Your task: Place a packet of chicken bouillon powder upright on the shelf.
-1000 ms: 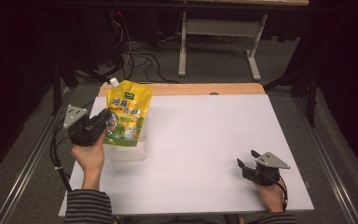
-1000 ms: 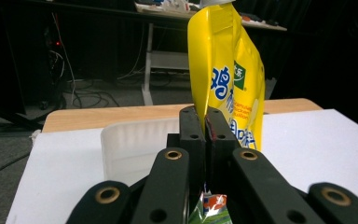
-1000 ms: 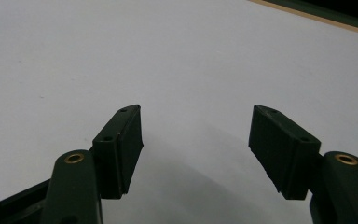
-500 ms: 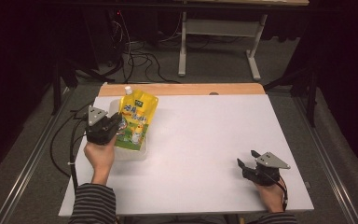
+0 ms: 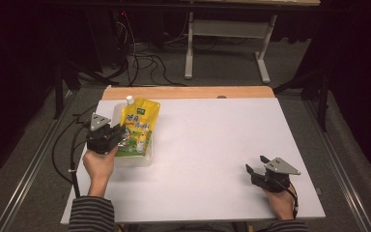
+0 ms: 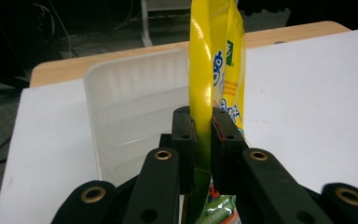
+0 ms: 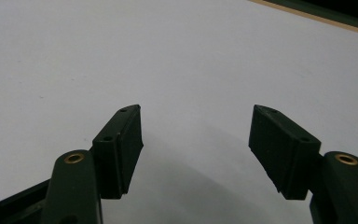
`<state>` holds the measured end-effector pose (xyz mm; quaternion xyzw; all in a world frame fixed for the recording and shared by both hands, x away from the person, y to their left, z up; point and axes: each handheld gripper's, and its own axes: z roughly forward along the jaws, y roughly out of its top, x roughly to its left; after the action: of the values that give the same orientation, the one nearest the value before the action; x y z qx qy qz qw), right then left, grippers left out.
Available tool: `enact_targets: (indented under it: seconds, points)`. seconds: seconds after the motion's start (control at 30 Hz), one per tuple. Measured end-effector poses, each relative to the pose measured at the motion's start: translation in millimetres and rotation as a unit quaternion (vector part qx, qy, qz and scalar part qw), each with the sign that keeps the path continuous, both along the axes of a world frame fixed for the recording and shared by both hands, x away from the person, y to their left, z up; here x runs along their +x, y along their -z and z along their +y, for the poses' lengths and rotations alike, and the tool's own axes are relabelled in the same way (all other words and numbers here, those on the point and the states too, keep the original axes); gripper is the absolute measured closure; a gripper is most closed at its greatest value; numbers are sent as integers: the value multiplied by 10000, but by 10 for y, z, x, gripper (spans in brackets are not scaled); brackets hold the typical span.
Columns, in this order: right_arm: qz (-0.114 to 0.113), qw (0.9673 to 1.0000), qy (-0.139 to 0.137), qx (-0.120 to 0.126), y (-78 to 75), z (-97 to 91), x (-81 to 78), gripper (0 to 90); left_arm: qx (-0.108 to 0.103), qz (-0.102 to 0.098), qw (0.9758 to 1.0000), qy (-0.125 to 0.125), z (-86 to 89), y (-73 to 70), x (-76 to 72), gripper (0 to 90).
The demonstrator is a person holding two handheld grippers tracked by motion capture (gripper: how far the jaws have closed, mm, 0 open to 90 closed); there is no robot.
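The yellow pouch (image 5: 138, 129) lies on a clear plastic tray (image 5: 134, 162) near the left edge of the white table (image 5: 207, 145), toward the far left corner. In the high view its white cap (image 5: 130, 100) points to the far edge, where a wooden strip (image 5: 188, 92) borders the table, and its green lower part rests over the tray. In the left gripper view the pouch (image 6: 216, 70) stands edge-on between the black jaws, its thin lower edge caught between the two pads (image 6: 185, 135), and the ribbed wall of the tray (image 6: 130, 107) rises just to the left of it.

The left gripper (image 5: 121, 136) is clenched on the lower left part of the pouch, though its jaws have just been easing apart; the pads sit against the foil on both sides. The left hand (image 5: 99, 162) holds the gripper from the near side, and a striped sleeve (image 5: 87, 212) reaches toward the near edge. A black cable (image 5: 72, 150) trails off the left edge of the table.

Well apart from all this, near the near right corner, the right gripper (image 5: 249, 170) rests low over bare table, held by the right hand (image 5: 280, 200). In the right gripper view its jaws (image 7: 196, 140) stand released, spread wide with nothing between them but the white surface.

Beyond the far edge, cables (image 5: 140, 58) lie on the dark floor beside a grey table frame (image 5: 227, 34).
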<state>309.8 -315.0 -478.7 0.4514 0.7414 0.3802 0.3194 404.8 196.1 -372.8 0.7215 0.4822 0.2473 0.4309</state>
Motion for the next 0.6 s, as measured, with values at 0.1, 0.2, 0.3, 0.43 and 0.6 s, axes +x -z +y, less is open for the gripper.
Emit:
enact_targets:
  seconds: [0.1, 0.2, 0.3, 0.43, 0.6]
  points:
    - [4, 10000, 2, -4, 1, 2, 1, 353, -3, 218, 9997, 84, -5, -36, 23, 815]
    - [15, 10000, -1, -25, 0, 2, 1, 354, -1, 492, 9987, 133, -6, -75, 61, 812]
    - [20, 10000, 7, -20, 0, 2, 1, 354, 110, 695, 9974, 125, -7, -93, 100, 801]
    - [8, 10000, 6, -16, 1, 0, 2, 353, 229, 934, 9953, 118, -18, -98, 156, 789]
    - [1, 10000, 6, -6, 1, 1, 2, 353, 212, 1029, 9943, 183, -14, -85, 178, 802]
